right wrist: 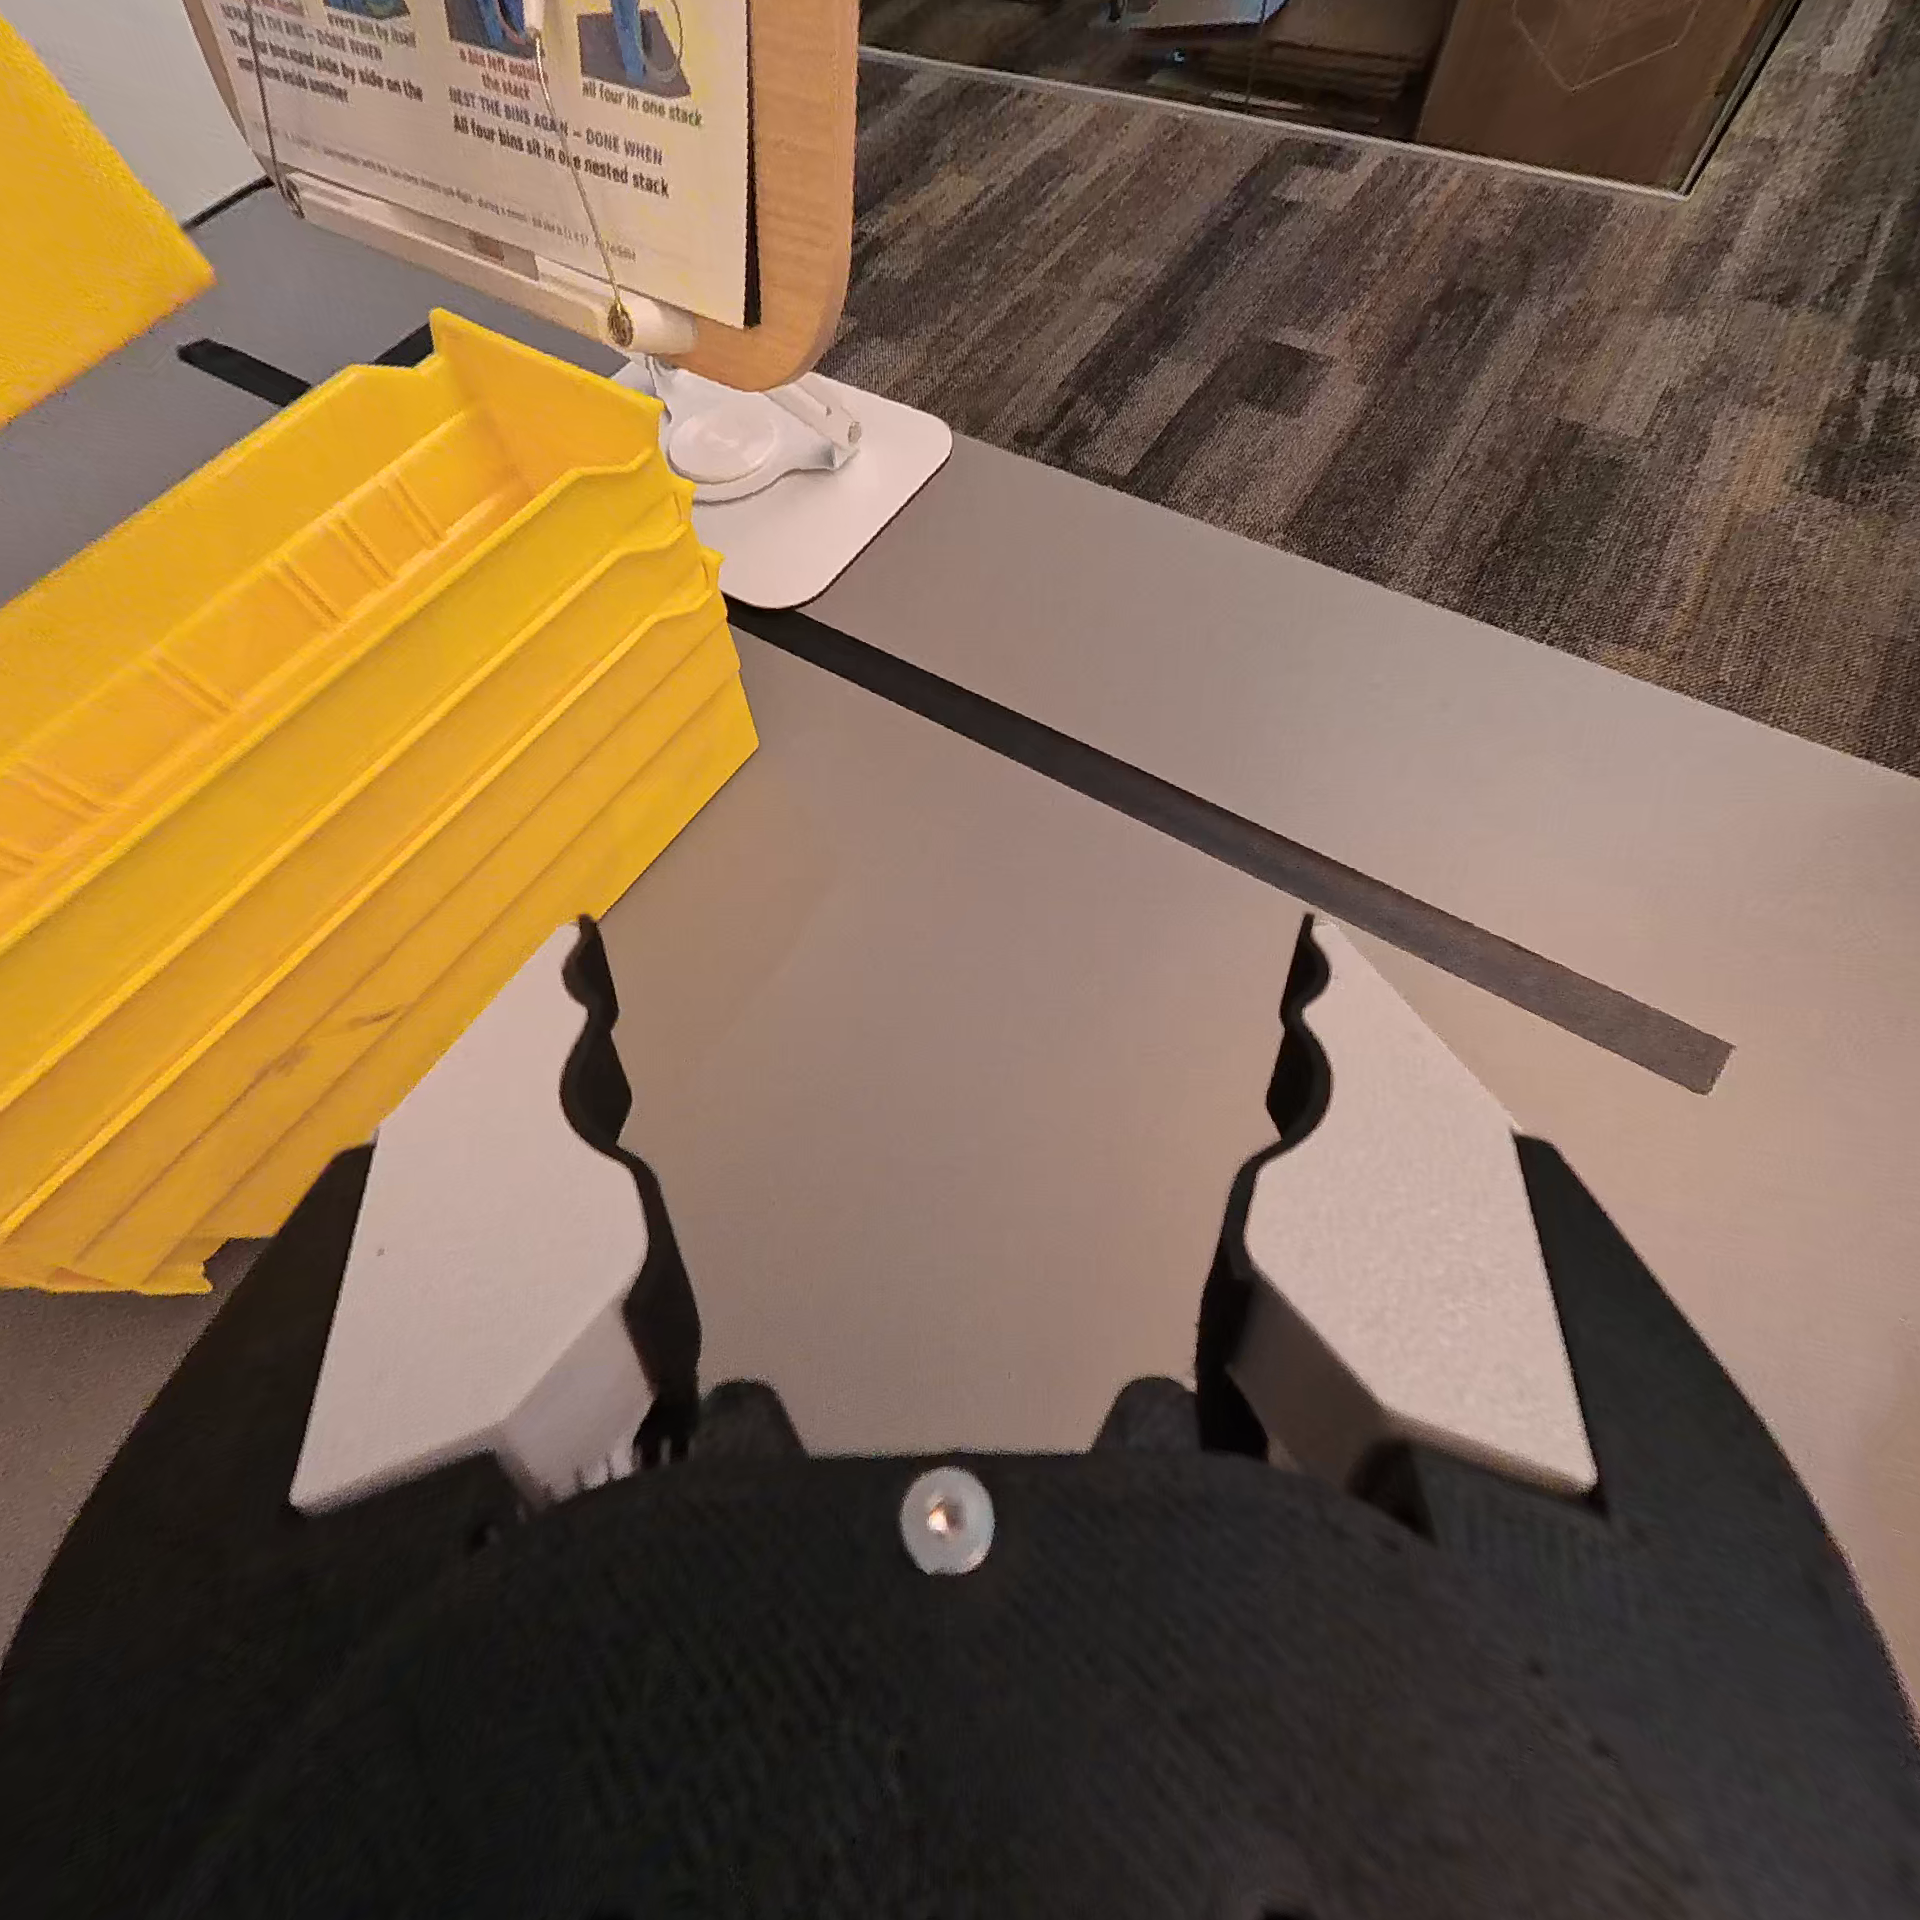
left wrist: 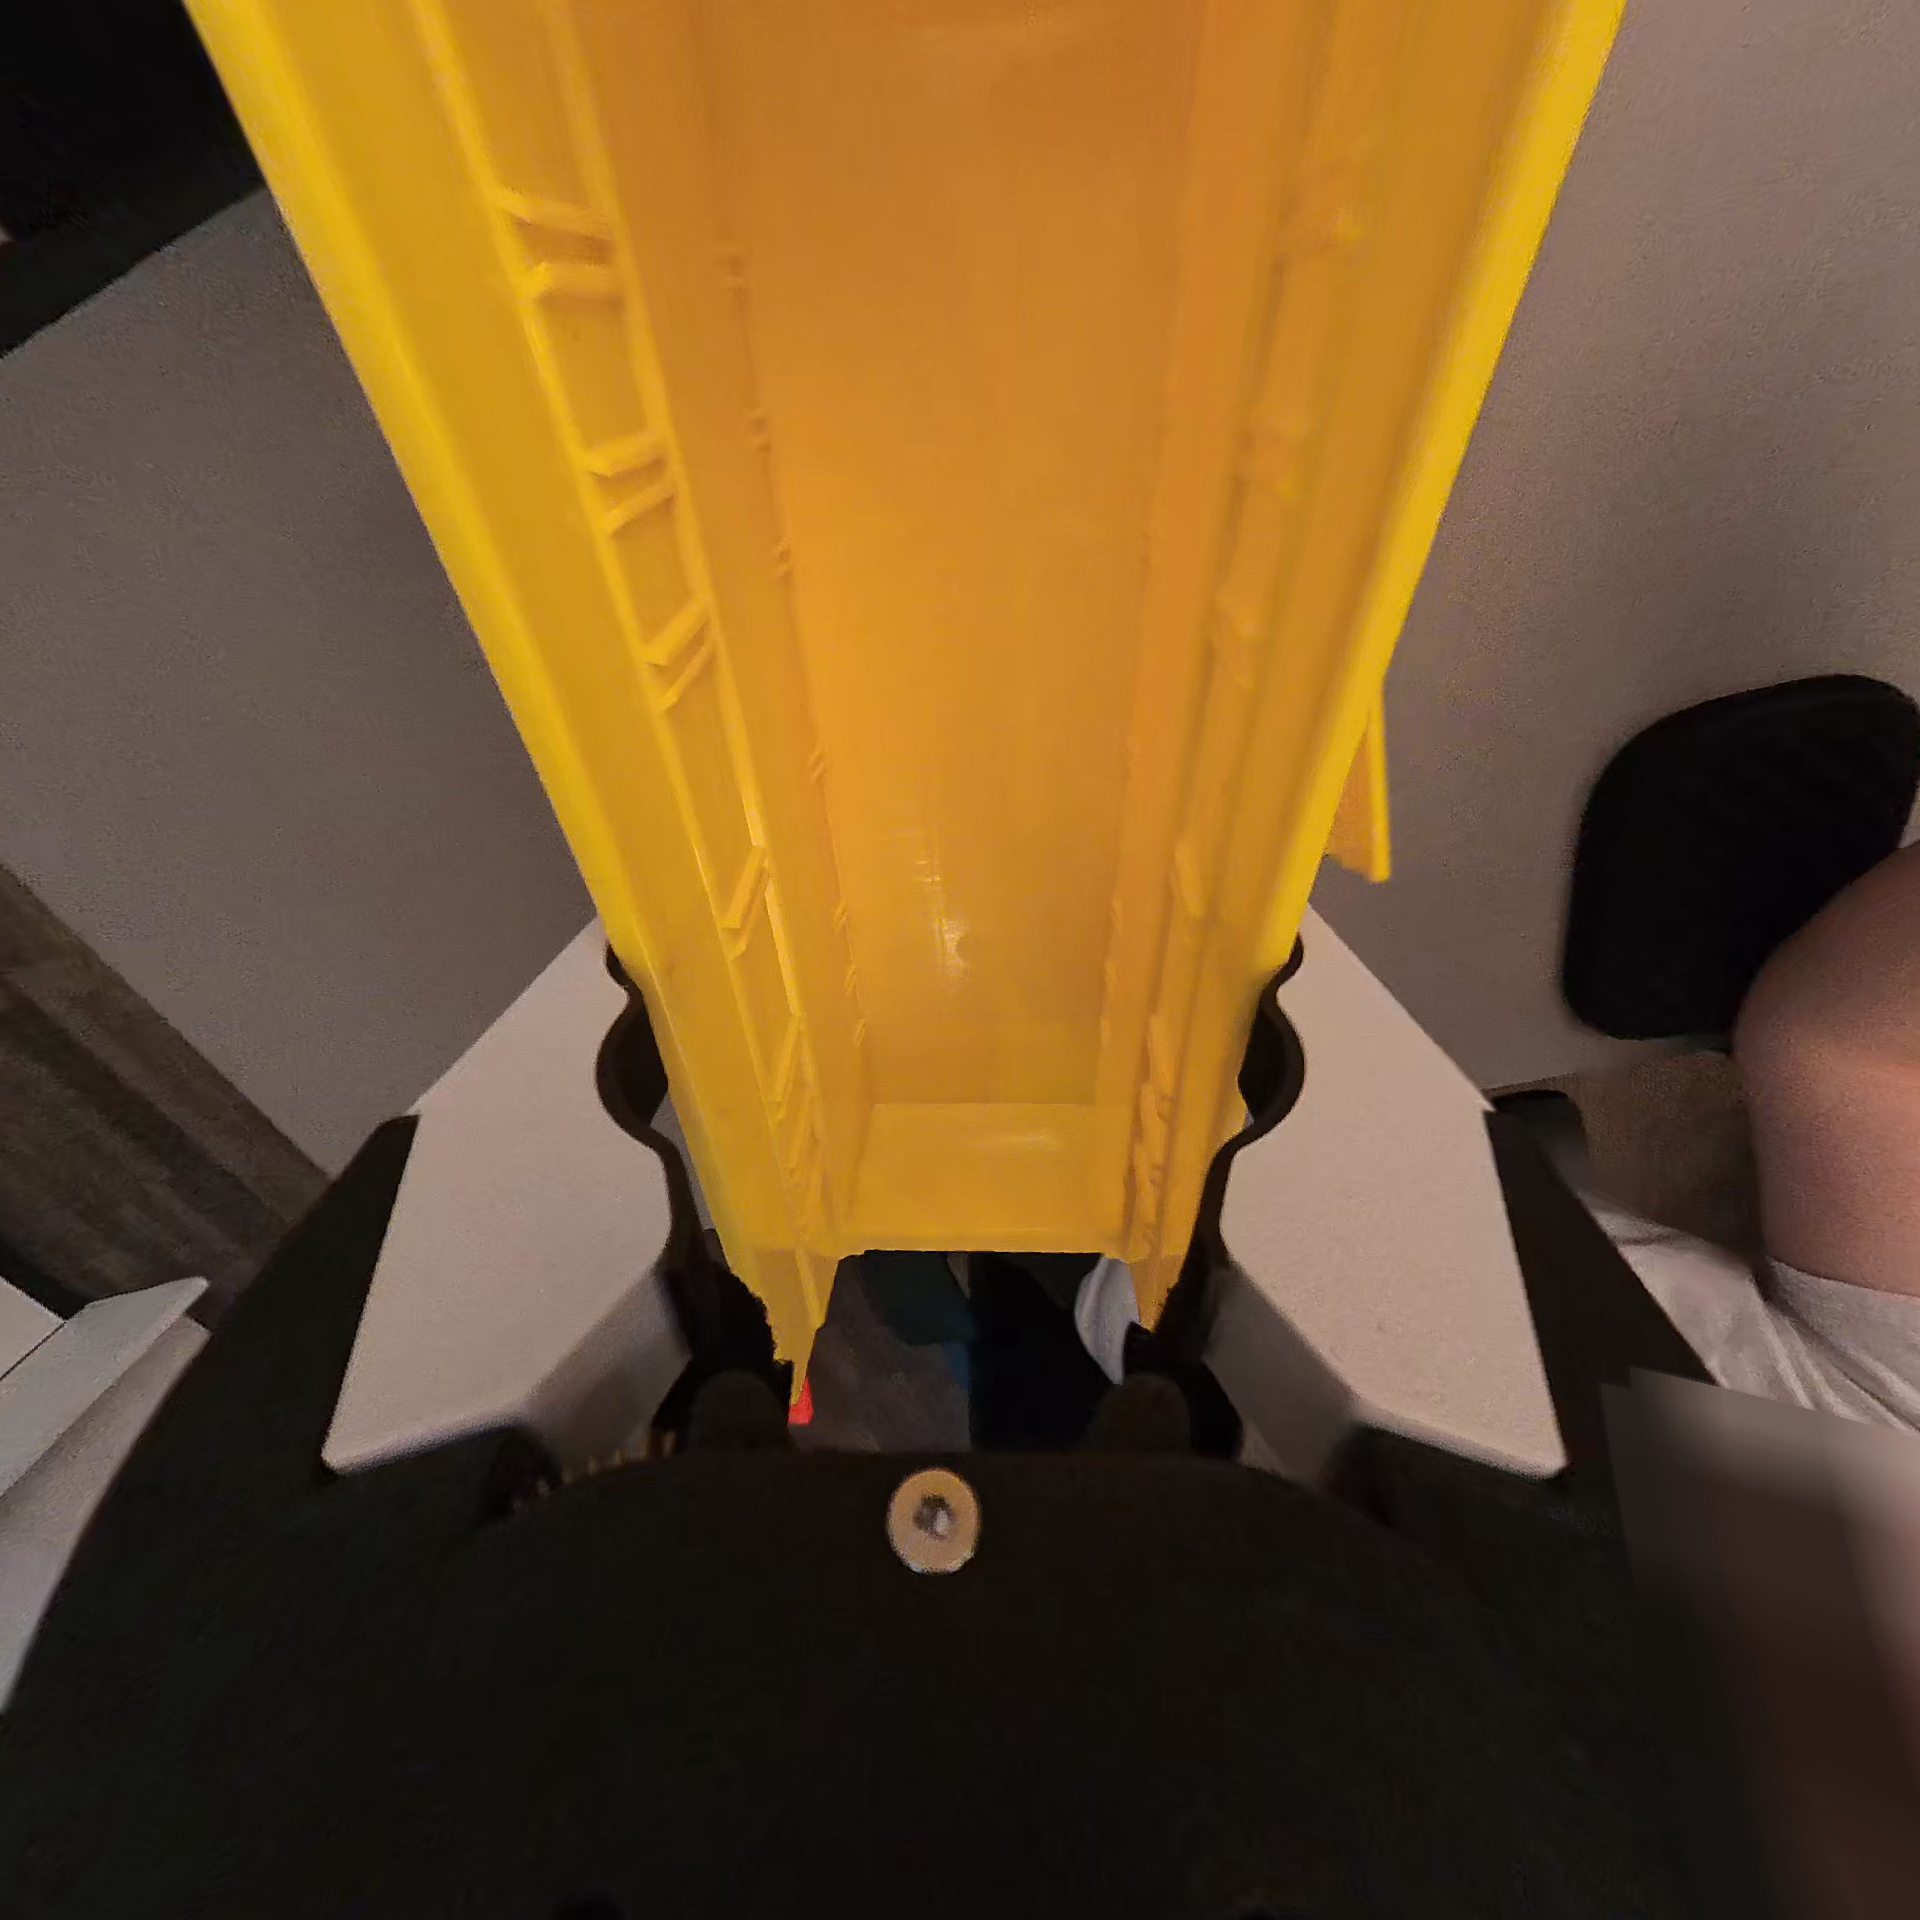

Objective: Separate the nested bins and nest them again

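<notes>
Clearly, the left hand-held gripper (left wrist: 951, 1039) is spread wide around a yellow bin (left wrist: 935, 520), and both black pads (left wrist: 629, 1049) press on the bin's outer side walls. The bin runs lengthwise straight ahead from the jaws, its open ribbed inside facing the camera and its near end wall low between the fingers. It is lifted off the bench, with a pale wall behind it. A person's arm (left wrist: 1829, 1091) and a black rounded shape (left wrist: 1735, 852) lie to the right of this gripper, apart from the bin.

The right hand-held gripper (right wrist: 951, 1039) is spread just as wide, and only bare bench (right wrist: 1039, 831) shows between its fingers (right wrist: 592, 1039); nothing touches either pad. A stack (right wrist: 343, 779) of nested yellow bins rests on the bench ahead and to its left, the near lower edge of the stack lying just beside the left fingertip. A corner of the lifted bin (right wrist: 73, 208) shows farther off at the upper left. Beyond the stack stands a sign board (right wrist: 520, 125) on a white base (right wrist: 831, 499).

Ahead and to the right of the right gripper the bench is open, crossed by a dark strip (right wrist: 1247, 831) that runs diagonally. The bench edge lies beyond that strip, with carpeted floor (right wrist: 1351, 312) past it. This gripper is tilted down toward the bench surface.
</notes>
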Tool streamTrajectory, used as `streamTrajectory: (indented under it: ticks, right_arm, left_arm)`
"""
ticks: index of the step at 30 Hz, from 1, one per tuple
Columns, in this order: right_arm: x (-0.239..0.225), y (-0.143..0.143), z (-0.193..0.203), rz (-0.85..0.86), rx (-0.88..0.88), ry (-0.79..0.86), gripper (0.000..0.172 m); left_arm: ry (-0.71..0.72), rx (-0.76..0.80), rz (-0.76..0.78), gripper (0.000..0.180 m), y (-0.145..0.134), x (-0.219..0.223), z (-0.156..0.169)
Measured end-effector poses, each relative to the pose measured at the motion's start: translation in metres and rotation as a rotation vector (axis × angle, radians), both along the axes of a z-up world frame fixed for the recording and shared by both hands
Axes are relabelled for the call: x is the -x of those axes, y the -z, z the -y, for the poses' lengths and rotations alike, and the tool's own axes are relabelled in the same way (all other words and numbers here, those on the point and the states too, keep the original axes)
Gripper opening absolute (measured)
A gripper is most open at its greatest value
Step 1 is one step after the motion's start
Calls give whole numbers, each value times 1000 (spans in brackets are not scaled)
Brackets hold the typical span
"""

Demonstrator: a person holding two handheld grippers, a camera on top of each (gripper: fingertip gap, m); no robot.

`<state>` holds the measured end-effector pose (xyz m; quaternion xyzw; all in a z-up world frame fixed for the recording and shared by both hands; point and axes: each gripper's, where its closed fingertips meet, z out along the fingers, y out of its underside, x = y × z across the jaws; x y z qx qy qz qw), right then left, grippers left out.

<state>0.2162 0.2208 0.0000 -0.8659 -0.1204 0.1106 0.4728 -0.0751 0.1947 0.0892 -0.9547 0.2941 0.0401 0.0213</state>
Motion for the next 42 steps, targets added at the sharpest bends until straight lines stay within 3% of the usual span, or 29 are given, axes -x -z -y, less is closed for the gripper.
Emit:
streamTrajectory:
  ticks: [12,21,32,42]
  right_arm:
    - [7,20,2,1,95,-29,125]
    - [5,24,3,-1,113,-28,125]
    - [5,22,3,-10,108,-31,125]
    - [6,26,2,-5,121,-33,125]
  left_arm:
    - [-91,113,-50,116,40,-47,-4]
    - [-187,197,-23,118,40,-70,0]
    - [-241,191,33,117,44,-62,-10]
    - [-258,226,13,118,72,-57,-16]
